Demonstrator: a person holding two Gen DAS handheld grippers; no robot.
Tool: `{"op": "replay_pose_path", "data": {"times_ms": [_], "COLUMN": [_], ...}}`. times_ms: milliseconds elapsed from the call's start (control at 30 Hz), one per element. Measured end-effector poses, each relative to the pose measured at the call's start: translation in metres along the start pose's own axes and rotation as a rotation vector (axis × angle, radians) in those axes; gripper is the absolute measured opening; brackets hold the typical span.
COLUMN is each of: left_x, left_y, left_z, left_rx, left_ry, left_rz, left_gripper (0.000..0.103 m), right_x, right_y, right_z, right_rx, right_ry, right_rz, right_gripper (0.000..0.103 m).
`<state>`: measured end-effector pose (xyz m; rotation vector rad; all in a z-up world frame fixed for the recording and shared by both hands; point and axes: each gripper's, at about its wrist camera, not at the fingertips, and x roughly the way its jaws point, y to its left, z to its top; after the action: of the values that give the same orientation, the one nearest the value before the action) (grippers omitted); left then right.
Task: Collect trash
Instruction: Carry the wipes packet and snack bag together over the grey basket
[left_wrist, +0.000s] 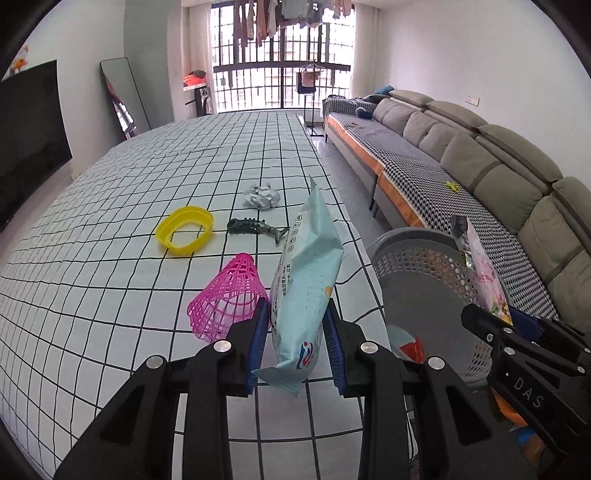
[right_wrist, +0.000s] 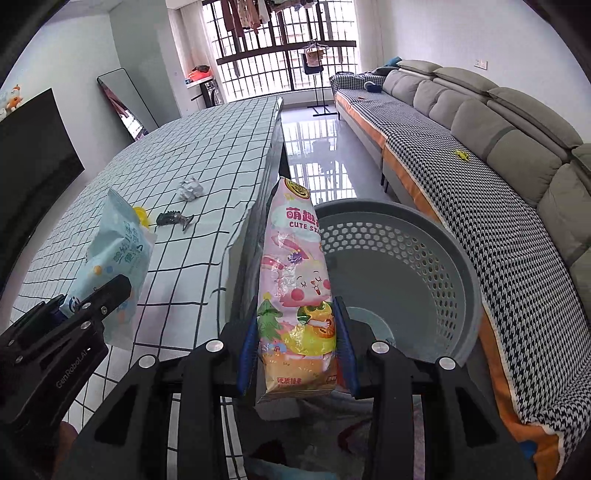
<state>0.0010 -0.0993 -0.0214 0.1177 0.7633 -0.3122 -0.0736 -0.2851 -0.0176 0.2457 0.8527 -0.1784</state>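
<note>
My left gripper (left_wrist: 297, 325) is shut on a light blue wet-wipe packet (left_wrist: 308, 273), held upright over the table's right edge. My right gripper (right_wrist: 297, 332) is shut on a pink candy bag (right_wrist: 297, 280), held upright beside the grey perforated basket (right_wrist: 458, 254). The basket (left_wrist: 406, 254) stands on the floor between table and sofa; in the left wrist view something red lies at its bottom. A crumpled paper ball (left_wrist: 261, 196) lies on the checked tablecloth (left_wrist: 110, 277). The right gripper with its bag (left_wrist: 480, 273) shows over the basket in the left view.
On the table lie a pink mesh cone (left_wrist: 229, 299), a yellow ring (left_wrist: 184, 229) and a dark toy fish skeleton (left_wrist: 255, 227). A long grey sofa (right_wrist: 517, 147) runs along the right. A TV (left_wrist: 26, 140) and a mirror (left_wrist: 123, 96) stand at the left.
</note>
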Motion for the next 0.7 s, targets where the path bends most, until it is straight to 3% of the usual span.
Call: {"op": "replay_pose_path", "data": {"times_ms": [200,533,700], "left_x": [0.008,0.020,0.015], "left_y": [-0.006,0.016,0.018], "left_z": [0.000,0.001,0.000], "left_rx": [0.015,-0.063,-0.069], "left_ry": [0.020,0.040,0.029], "left_rz": [-0.026,0.012,0.015], "left_gripper": [0.030,0.033,0.044], "right_x": [-0.005,-0.002,-0.002], "right_y": [-0.002,0.008,0.011], "right_z": [-0.001,-0.003,-0.003], "right_rx": [0.014,-0.001,-0.015], "right_ry": [-0.005,0.010,0.010], "right_rz": [-0.034,-0.039,-0.031], "right_gripper": [0.036,0.036,0.036]}}
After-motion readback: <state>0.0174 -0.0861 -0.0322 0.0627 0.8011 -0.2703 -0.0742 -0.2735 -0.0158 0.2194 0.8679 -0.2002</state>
